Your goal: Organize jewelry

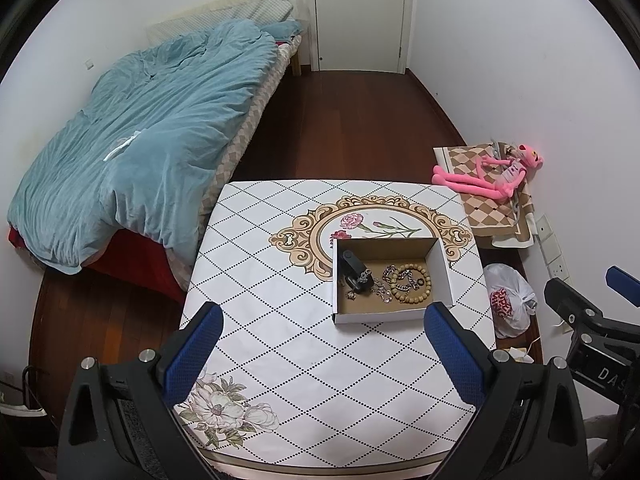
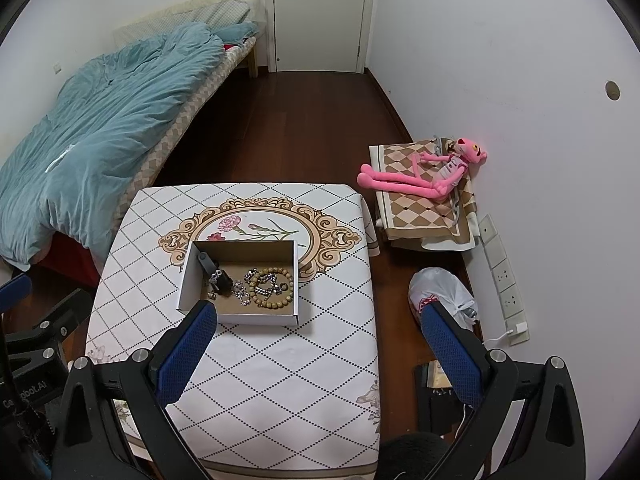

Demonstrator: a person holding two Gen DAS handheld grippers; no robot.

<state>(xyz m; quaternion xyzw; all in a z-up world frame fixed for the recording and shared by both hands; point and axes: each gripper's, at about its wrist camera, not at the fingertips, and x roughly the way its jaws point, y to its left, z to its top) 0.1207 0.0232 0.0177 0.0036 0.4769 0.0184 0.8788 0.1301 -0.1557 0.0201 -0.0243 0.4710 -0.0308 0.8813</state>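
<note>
A shallow cardboard box (image 1: 443, 268) (image 2: 188, 272) stands on the patterned table (image 1: 304, 360) (image 2: 272, 360). In it lie a wooden bead bracelet (image 1: 418, 298) (image 2: 266, 302), silver chains (image 1: 394, 276) (image 2: 250, 278), a small ring (image 1: 421, 281) (image 2: 283, 287) and a black object (image 1: 352, 266) (image 2: 208, 262). My left gripper (image 1: 324, 320) is open and empty, held above the table's near side, in front of the box. My right gripper (image 2: 320, 320) is open and empty, over the table's right edge; its left finger (image 2: 184, 352) overlaps the box's near corner in view.
A bed with a blue duvet (image 1: 132, 140) (image 2: 80, 120) lies to the left. A pink plush toy (image 1: 492, 176) (image 2: 424, 176) lies on a checked cloth at the right wall. A white plastic bag (image 1: 510, 300) (image 2: 440, 288) sits on the floor right of the table. A closed door (image 1: 360, 12) stands behind.
</note>
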